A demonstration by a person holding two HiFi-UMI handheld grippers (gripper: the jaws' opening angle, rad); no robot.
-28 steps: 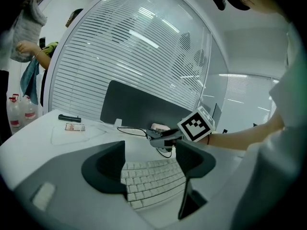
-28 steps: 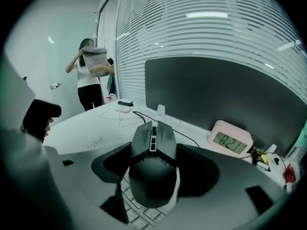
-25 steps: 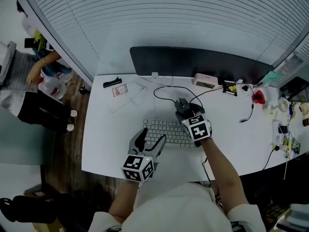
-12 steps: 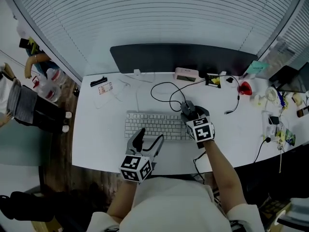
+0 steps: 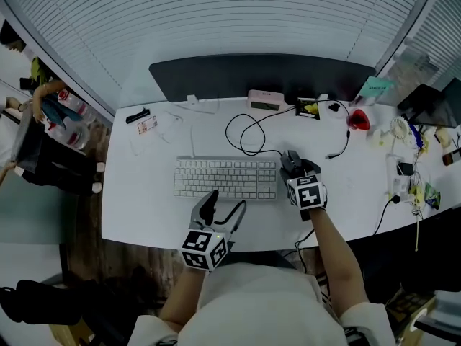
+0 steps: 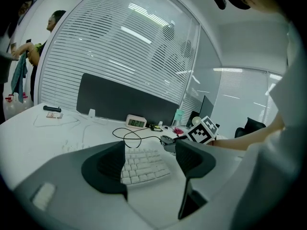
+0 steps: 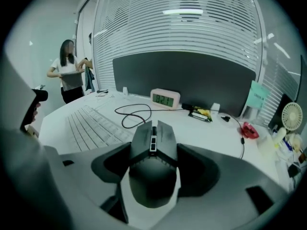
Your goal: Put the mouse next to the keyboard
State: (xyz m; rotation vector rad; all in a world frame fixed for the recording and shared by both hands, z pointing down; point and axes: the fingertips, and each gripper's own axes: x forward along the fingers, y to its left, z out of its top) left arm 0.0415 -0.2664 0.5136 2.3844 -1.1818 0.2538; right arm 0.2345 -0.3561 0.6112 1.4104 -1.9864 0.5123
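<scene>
A dark wired mouse (image 5: 291, 161) sits between the jaws of my right gripper (image 5: 294, 167), just off the right end of the white keyboard (image 5: 225, 178). In the right gripper view both pads press the flanks of the mouse (image 7: 153, 164), so the right gripper (image 7: 153, 169) is shut on it, low over the white desk; the keyboard (image 7: 93, 123) lies to its left. The mouse cable (image 5: 245, 132) loops behind the keyboard. My left gripper (image 5: 222, 207) hangs open and empty at the desk's front edge, in front of the keyboard (image 6: 142, 164).
A dark monitor (image 5: 259, 78) stands at the back with a digital clock (image 5: 265, 99) before it. Cables, a red object (image 5: 358, 120) and a small fan (image 5: 400, 127) crowd the right end. A black item and a card (image 5: 146, 125) lie at back left. People stand beyond the desk's left end.
My right gripper has carried the mouse from over the keyboard's right part to a spot just right of the keyboard. The left gripper has stayed at the front edge.
</scene>
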